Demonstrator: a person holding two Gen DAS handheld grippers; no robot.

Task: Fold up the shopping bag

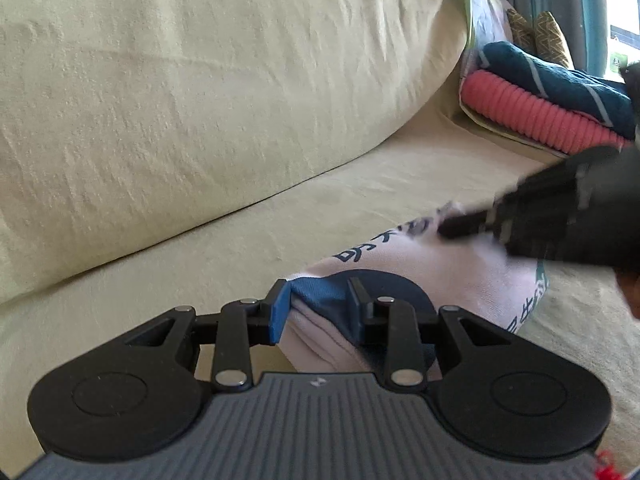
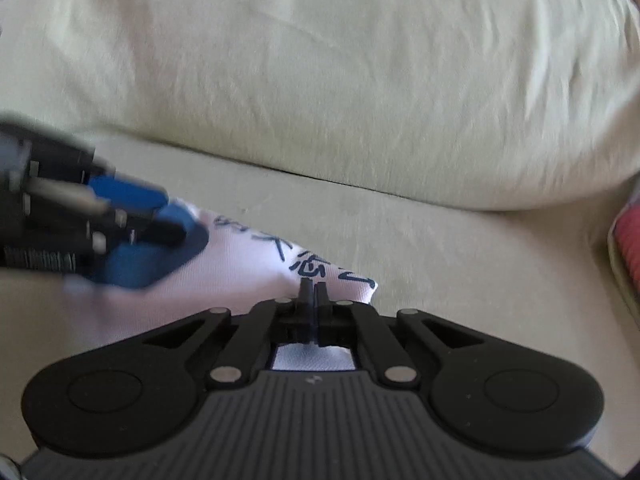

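Note:
A pale pink shopping bag (image 1: 460,280) with dark printed characters and a round blue patch lies crumpled on the sofa seat. My left gripper (image 1: 318,300) is open, its blue-padded fingers standing apart around a bunched fold of the blue patch. In the right wrist view the bag (image 2: 248,272) stretches from the left gripper (image 2: 160,216) to my right gripper (image 2: 311,292). The right gripper is shut on the bag's printed edge near its right corner. In the left wrist view the right gripper (image 1: 448,230) shows blurred at the bag's far edge.
The beige sofa seat (image 1: 200,264) runs under the bag, with a big back cushion (image 1: 200,80) behind it. A pink knit piece and a teal striped towel are stacked (image 1: 540,116) at the sofa's right end, and the stack's edge (image 2: 628,240) also shows in the right wrist view.

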